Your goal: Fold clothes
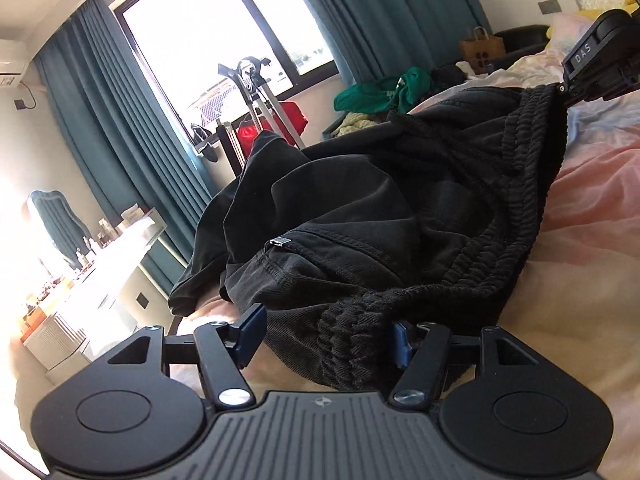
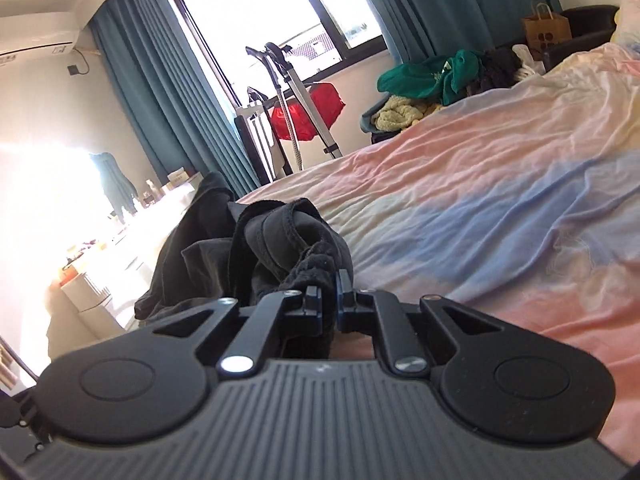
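A crumpled black garment (image 1: 340,200) with a ribbed elastic waistband lies on the pastel pink and blue bed sheet (image 1: 592,248). My left gripper (image 1: 326,338) stands open around the near end of the waistband; the fabric lies between the blue pads without being pinched. At the upper right of the left wrist view, my right gripper (image 1: 562,89) is shut on the far end of the waistband and holds it taut off the sheet. In the right wrist view, the right gripper (image 2: 330,300) has the black garment (image 2: 240,248) bunched between its closed jaws.
The bed sheet (image 2: 480,200) stretches away to the right. Beyond the bed's far edge are a pile of green clothes (image 2: 432,72), a brown paper bag (image 2: 546,28) and a steamer stand (image 2: 288,92) by the window. A dressing table (image 1: 100,248) stands left.
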A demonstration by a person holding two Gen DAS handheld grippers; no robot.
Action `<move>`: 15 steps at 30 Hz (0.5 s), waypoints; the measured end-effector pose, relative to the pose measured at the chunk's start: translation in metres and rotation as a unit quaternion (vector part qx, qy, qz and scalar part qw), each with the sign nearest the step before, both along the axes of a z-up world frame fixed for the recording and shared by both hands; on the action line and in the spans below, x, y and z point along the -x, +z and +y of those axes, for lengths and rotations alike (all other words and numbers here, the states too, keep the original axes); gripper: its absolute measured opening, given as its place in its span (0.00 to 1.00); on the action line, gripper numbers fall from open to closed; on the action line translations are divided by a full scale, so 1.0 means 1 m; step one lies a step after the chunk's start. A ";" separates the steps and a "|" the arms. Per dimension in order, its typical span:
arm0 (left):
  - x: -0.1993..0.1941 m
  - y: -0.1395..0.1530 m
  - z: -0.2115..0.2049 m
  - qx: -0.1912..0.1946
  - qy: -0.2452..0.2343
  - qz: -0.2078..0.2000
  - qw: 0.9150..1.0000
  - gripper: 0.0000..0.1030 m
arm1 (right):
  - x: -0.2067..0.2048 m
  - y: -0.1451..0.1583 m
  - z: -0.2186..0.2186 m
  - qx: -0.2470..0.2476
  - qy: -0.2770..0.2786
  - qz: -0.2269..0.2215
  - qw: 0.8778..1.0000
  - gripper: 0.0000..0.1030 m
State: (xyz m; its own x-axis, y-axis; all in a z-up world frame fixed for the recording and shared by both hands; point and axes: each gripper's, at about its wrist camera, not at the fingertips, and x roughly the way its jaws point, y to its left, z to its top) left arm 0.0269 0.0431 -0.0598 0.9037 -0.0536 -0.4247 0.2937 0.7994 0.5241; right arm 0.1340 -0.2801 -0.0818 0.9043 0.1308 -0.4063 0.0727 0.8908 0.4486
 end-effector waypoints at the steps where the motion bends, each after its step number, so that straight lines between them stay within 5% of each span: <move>1: -0.001 -0.003 -0.003 -0.009 -0.003 -0.001 1.000 0.63 | -0.004 -0.005 0.000 0.005 -0.003 0.015 1.000 0.09; 3: -0.004 -0.011 -0.007 -0.027 -0.012 0.006 1.000 0.63 | -0.013 -0.017 0.000 0.004 -0.007 0.042 0.999 0.10; 7: -0.011 -0.024 -0.019 -0.046 -0.037 0.025 0.998 0.67 | -0.019 -0.036 -0.011 -0.077 -0.017 0.059 0.995 0.11; 15: -0.027 -0.051 -0.043 -0.065 0.004 0.029 0.997 0.61 | -0.027 -0.050 -0.013 -0.081 -0.039 0.085 0.992 0.17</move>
State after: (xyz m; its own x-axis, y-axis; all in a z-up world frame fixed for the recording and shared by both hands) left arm 0.0537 -0.0001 -0.1108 0.8774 0.0134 -0.4796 0.3201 0.7283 0.6059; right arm 0.1609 -0.2935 -0.1315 0.8347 0.1396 -0.5327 0.2243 0.7972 0.5605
